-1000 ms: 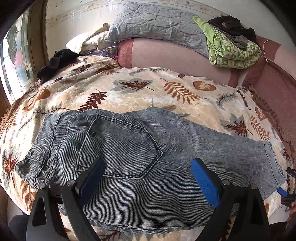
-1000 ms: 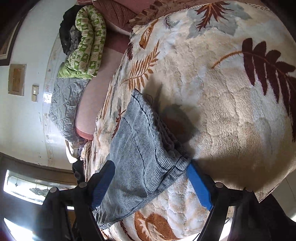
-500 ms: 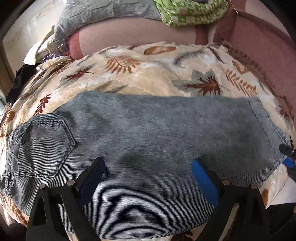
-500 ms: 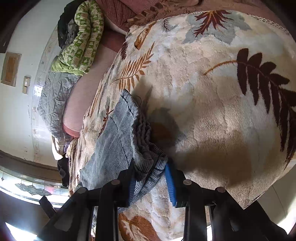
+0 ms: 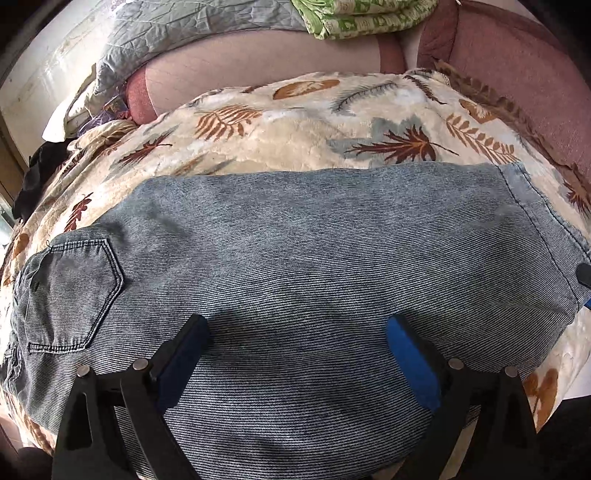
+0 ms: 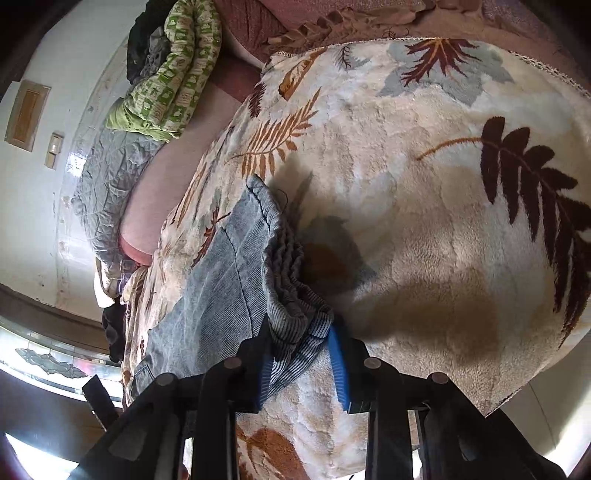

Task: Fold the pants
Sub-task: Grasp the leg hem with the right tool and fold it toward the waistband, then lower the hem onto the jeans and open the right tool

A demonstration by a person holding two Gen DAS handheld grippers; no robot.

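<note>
We count one pair of grey-blue pants [image 5: 295, 258] with one back pocket [image 5: 70, 291] showing, spread on one leaf-printed blanket [image 5: 295, 122]. We see two grippers, the left gripper [image 5: 297, 350] and the right gripper [image 6: 301, 354], each with two blue pads. Behind lie one grey quilt [image 5: 192, 33] and one green patterned bundle [image 5: 362, 18].

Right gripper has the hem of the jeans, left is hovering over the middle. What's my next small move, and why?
Probably lower the open left gripper onto the near edge of the jeans and close. The right gripper is already shut on the bunched hem, while the left holds nothing, and both grips look needed to fold the leg over.
</note>
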